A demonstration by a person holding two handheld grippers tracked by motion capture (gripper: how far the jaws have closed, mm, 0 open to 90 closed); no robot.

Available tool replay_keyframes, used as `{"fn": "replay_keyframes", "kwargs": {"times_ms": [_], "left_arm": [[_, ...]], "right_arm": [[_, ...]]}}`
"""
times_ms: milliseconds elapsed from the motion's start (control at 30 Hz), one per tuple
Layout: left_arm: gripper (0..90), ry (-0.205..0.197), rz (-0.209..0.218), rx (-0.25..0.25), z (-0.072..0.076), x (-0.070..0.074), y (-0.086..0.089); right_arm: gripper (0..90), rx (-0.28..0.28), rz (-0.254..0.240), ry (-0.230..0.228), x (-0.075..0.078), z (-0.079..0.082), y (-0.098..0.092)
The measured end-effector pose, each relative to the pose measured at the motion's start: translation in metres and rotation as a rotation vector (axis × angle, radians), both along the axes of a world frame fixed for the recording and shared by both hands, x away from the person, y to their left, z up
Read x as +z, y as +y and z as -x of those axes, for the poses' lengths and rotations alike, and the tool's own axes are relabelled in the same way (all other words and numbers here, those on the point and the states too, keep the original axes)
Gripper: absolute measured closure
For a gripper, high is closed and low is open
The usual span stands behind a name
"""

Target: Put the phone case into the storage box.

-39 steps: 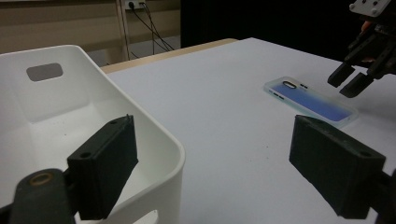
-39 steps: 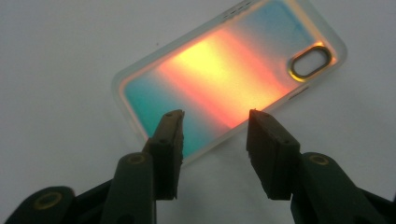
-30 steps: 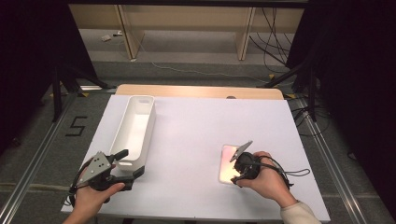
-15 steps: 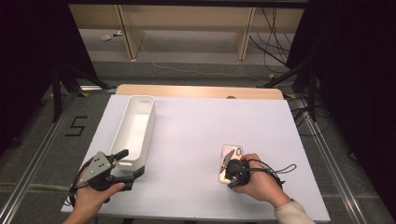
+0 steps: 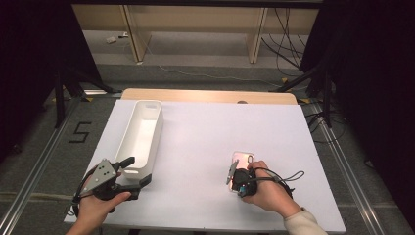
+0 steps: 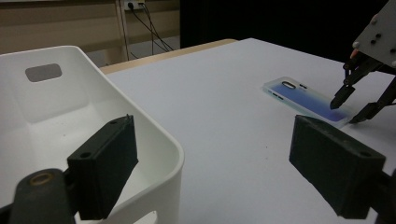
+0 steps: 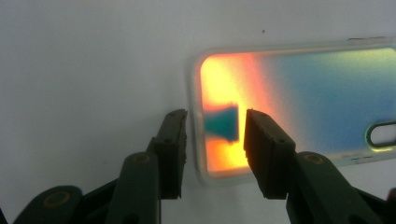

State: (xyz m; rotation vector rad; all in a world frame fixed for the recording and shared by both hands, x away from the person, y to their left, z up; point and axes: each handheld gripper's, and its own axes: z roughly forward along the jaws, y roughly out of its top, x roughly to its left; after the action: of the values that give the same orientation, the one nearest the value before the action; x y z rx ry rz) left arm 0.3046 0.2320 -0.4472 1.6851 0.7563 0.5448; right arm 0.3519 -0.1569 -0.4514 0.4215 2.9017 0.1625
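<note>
A table (image 5: pixel 205 142) is filling the middle of the high view; a long bin (image 5: pixel 141 138) is lying on its left part, running from the far side toward the person; a phone case (image 5: pixel 241 161) is lying flat on the right part, well apart from the bin. The left gripper (image 5: pixel 128 171) is sitting at the bin's near end, with one jaw over the bin's inside and the other out over the table; the right gripper (image 5: pixel 234 172) is standing at the case's near end, pointing down, its jaws straddling the case's short edge, one beside the case, one above it. Beyond the table's far edge, cables (image 5: pixel 284 29) are lying on the floor.
</note>
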Motion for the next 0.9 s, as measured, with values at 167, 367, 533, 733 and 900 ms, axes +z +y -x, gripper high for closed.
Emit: {"fn": "replay_keyframes", "kwargs": {"times_ms": [167,367,533,733,900], "left_arm": [[14.4,-0.003,-0.012,0.002,-0.0002,0.0004,0.0006],[14.5,-0.005,-0.013,0.001,-0.0003,0.0004,0.0006],[14.5,0.003,0.0,0.001,0.0,-0.0001,0.0],[14.5,0.002,0.001,0.0,0.0001,0.0,0.0],[14.5,0.003,0.002,0.001,0.0001,-0.0001,-0.0001]], "right_arm": [[62.6,0.006,0.015,-0.001,-0.0019,0.0009,0.0017],[65.2,0.039,0.03,-0.005,-0.0023,0.0004,0.0032],[71.4,0.061,0.033,0.008,-0.0026,0.0005,0.0036],[77.1,0.071,0.036,0.018,-0.003,0.0015,0.0042],[80.5,0.069,0.045,0.024,-0.0029,0.0025,0.0057]]}}
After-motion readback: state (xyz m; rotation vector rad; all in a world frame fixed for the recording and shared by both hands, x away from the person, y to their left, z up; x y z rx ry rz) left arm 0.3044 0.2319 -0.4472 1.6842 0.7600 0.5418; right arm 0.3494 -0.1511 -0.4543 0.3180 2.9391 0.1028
